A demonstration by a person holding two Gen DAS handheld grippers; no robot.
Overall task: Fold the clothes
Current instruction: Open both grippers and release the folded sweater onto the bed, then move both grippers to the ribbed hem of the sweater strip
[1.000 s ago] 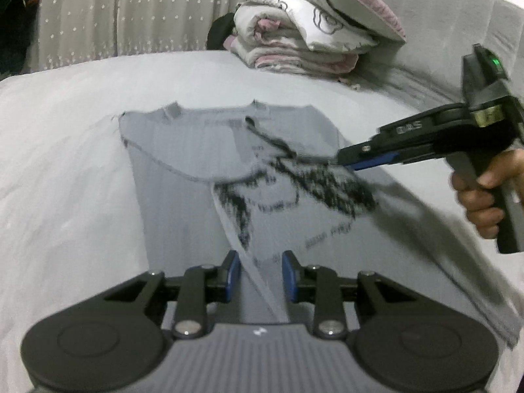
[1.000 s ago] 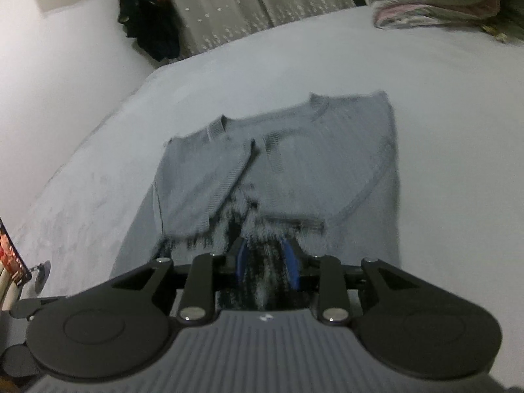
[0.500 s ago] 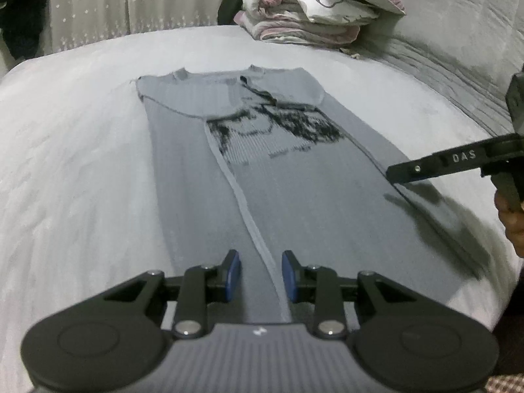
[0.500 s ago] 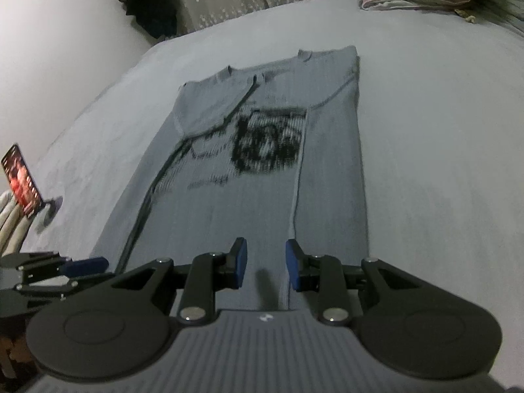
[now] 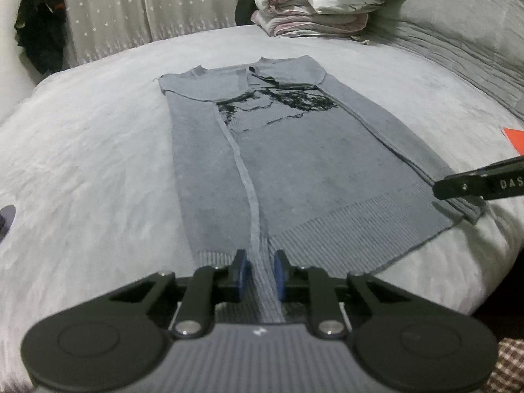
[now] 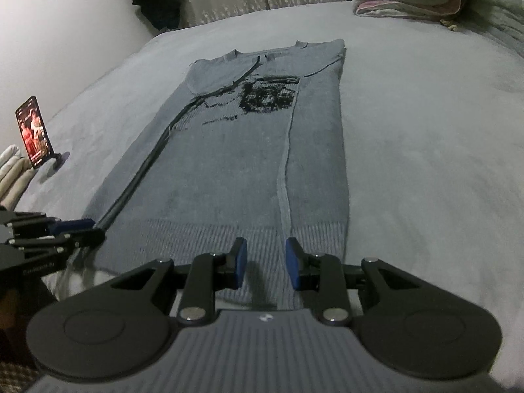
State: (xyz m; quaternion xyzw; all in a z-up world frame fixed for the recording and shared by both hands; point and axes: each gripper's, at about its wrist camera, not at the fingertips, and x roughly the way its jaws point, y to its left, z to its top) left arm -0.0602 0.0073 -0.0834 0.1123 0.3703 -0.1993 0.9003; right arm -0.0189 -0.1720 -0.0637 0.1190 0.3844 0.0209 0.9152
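A grey knit sweater [image 5: 294,163] with a black pattern lies flat and lengthwise on the bed, both sleeves folded in along its sides; it also shows in the right wrist view [image 6: 235,163]. My left gripper [image 5: 260,273] is at the ribbed hem, its jaws narrowly apart around the folded left sleeve's cuff. My right gripper [image 6: 264,262] is open over the hem at the right sleeve's cuff. Each gripper shows in the other's view: the right one [image 5: 475,186] at the hem's right corner, the left one [image 6: 65,232] at its left corner.
The grey bed [image 5: 82,163] ends just behind the hem. Folded quilts and a pillow [image 5: 314,3] are stacked at the far end. A phone on a stand [image 6: 34,132] stands on the left, near stacked cloth [image 6: 13,177]. Dark clothes [image 5: 41,37] hang by the curtain.
Both grippers have drawn back from the sweater's chest to its hem. The right gripper, shut on cloth a second ago, has let go and opened; the sweater now lies flat.
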